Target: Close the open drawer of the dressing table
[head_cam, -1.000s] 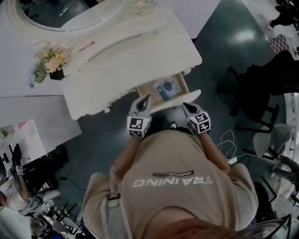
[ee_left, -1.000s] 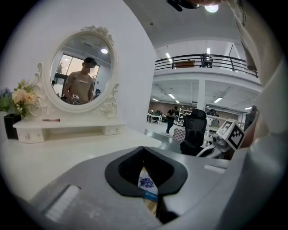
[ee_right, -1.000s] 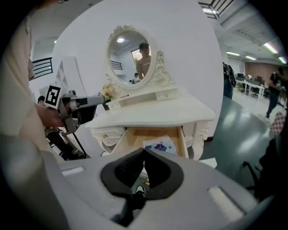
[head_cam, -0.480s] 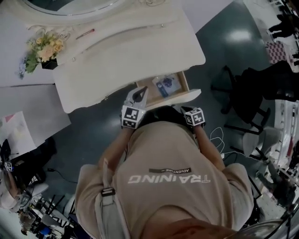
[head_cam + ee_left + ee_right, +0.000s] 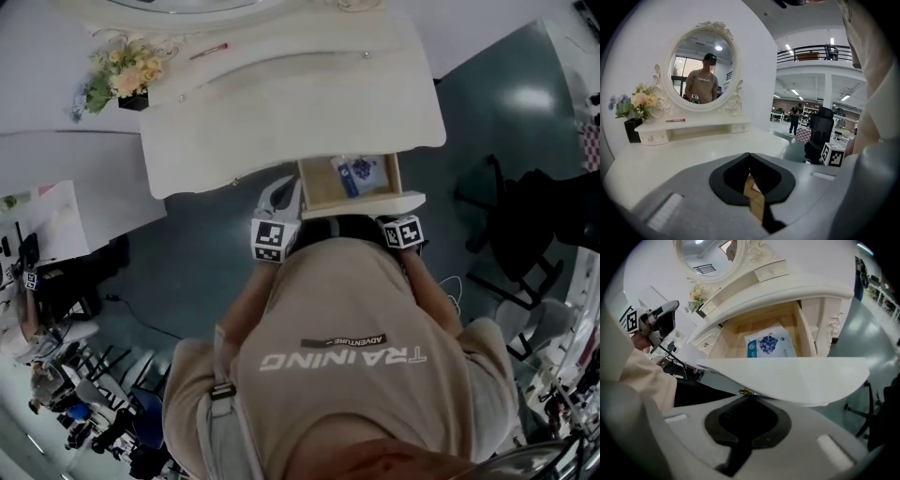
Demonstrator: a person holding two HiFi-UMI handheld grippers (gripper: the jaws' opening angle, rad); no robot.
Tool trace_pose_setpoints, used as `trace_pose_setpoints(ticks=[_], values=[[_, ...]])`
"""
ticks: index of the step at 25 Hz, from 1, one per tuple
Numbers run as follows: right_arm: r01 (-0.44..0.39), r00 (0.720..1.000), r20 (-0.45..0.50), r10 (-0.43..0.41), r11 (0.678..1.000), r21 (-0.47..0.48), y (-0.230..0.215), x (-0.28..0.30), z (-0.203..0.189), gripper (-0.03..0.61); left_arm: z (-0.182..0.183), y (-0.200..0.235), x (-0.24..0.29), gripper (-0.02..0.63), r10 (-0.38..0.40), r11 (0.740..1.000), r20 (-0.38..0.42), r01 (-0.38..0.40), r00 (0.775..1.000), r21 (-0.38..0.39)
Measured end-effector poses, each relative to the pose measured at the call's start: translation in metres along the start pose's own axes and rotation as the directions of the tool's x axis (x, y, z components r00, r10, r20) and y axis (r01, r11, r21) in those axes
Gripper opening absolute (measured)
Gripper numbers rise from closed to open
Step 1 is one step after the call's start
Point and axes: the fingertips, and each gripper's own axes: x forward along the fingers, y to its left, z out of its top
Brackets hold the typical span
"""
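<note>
The white dressing table [image 5: 300, 103] has its drawer [image 5: 323, 186] pulled out, with a blue-and-white packet [image 5: 358, 172] lying inside. The drawer's white front panel [image 5: 370, 205] faces me. My right gripper [image 5: 748, 395] is shut, its tips touching the underside edge of that panel [image 5: 787, 376] right at a small brass knob [image 5: 744, 392]. In the head view only its marker cube [image 5: 403, 232] shows. My left gripper [image 5: 281, 194] is shut and empty, held just left of the drawer at the table's front edge; its own view looks over the tabletop [image 5: 693, 159].
A vase of flowers [image 5: 122, 75] and a red pen [image 5: 208, 51] sit on the table's back shelf under an oval mirror [image 5: 704, 65]. A black office chair [image 5: 534, 216] stands to the right, cables [image 5: 455, 286] lie on the floor, and a grey desk [image 5: 56, 178] is at the left.
Both grippers have moved in toward the table. The right one has come up against the drawer front; the left one now sits beside the drawer. The drawer looks equally far out.
</note>
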Motion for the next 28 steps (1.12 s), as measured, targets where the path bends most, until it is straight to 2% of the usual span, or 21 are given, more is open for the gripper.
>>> trace_pose_setpoints(ticks=[4,11,14,17,23,28], values=[[-0.048,0.998,-0.039,0.045,0.996,-0.080,-0.012,0.000,0.012,0.005,0.011,-0.013,0.011,0.000,0.026,0.999,-0.010,-0.025,1.000,0.029],[-0.111,0.994,-0.014,0.110,0.986,-0.125,-0.032,0.008,0.052,0.005,0.027,-0.026,0.035,0.000,0.064,0.998,-0.009,-0.064,0.998,0.017],[-0.108,0.993,0.036,0.115,0.984,-0.144,-0.031,0.012,0.086,0.005,0.028,-0.019,0.043,0.000,0.080,0.996,-0.014,-0.081,0.997,-0.022],[-0.095,0.989,0.100,0.110,0.985,-0.141,-0.029,0.013,0.116,0.005,0.033,-0.015,0.045,0.000,0.092,0.995,-0.006,-0.092,0.996,-0.030],[-0.030,0.976,0.200,0.091,0.957,-0.288,-0.024,0.010,0.167,0.005,0.046,-0.002,0.033,0.000,0.180,0.983,0.022,-0.179,0.983,-0.048],[-0.018,0.973,0.210,0.099,0.935,-0.355,-0.023,0.018,0.187,0.005,0.039,0.017,0.020,0.000,0.260,0.962,-0.005,-0.259,0.966,-0.083]])
